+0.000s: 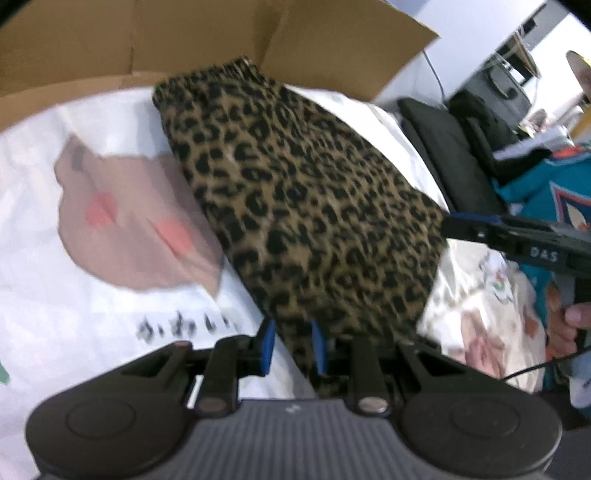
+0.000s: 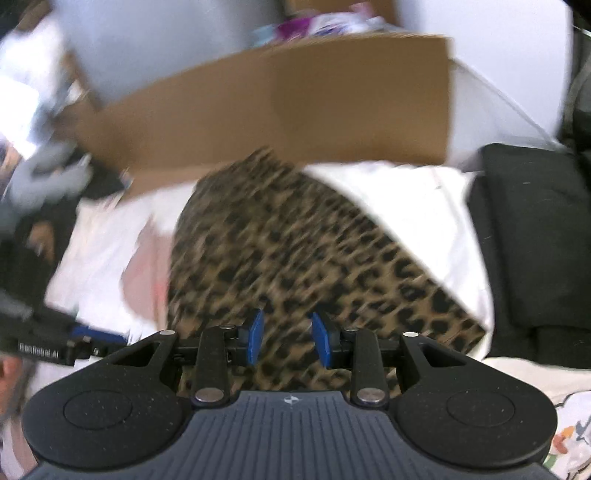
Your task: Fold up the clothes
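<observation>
On the white sheet (image 1: 44, 177), which carries a brown bear print with pink cheeks, the leopard garment (image 1: 303, 206) lies folded in a long strip running away toward the cardboard box (image 1: 184, 33) at the far edge. A black cushion (image 2: 532, 236) sits off the sheet's right side. The left gripper (image 1: 291, 347) hovers over the strip's near end with its blue pads apart; whether they pinch the cloth cannot be told. The right gripper (image 2: 286, 338) hangs above the same garment, its jaws opening, leopard cloth showing in the gap but not pressed by the pads. In the left view its tip meets the strip's right edge.
</observation>
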The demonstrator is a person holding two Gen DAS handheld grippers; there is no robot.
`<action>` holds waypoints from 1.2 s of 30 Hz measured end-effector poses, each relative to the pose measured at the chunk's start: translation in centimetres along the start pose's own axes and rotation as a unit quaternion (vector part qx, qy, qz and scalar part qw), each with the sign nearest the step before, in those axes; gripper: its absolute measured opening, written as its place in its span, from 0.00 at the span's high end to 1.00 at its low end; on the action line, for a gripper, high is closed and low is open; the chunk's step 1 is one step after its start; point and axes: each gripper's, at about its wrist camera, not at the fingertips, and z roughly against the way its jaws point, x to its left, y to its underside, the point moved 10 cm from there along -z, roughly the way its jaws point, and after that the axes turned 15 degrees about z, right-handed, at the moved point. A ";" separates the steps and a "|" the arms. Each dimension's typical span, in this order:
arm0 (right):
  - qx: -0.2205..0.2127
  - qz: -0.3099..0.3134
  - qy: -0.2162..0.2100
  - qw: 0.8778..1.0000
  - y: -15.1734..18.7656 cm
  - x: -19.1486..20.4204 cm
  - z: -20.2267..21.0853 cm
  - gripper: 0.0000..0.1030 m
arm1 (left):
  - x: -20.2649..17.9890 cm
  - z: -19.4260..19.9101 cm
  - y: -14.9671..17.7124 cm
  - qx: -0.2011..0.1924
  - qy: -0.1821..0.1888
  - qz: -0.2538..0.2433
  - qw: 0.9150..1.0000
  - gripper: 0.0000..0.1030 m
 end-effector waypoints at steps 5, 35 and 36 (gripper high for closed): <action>0.016 0.000 -0.036 0.999 1.4 2.0 -0.2 0.65 | -0.2 -1.4 2.9 0.031 0.012 -0.014 0.999 0.78; 0.050 -0.124 0.028 0.991 5.5 -8.6 -5.2 0.65 | 0.1 -3.0 5.6 0.050 -0.014 -0.079 0.995 0.95; 0.052 -0.128 0.029 0.990 5.7 -9.0 -5.5 0.65 | 0.6 -2.9 5.9 0.053 -0.014 -0.075 0.996 0.96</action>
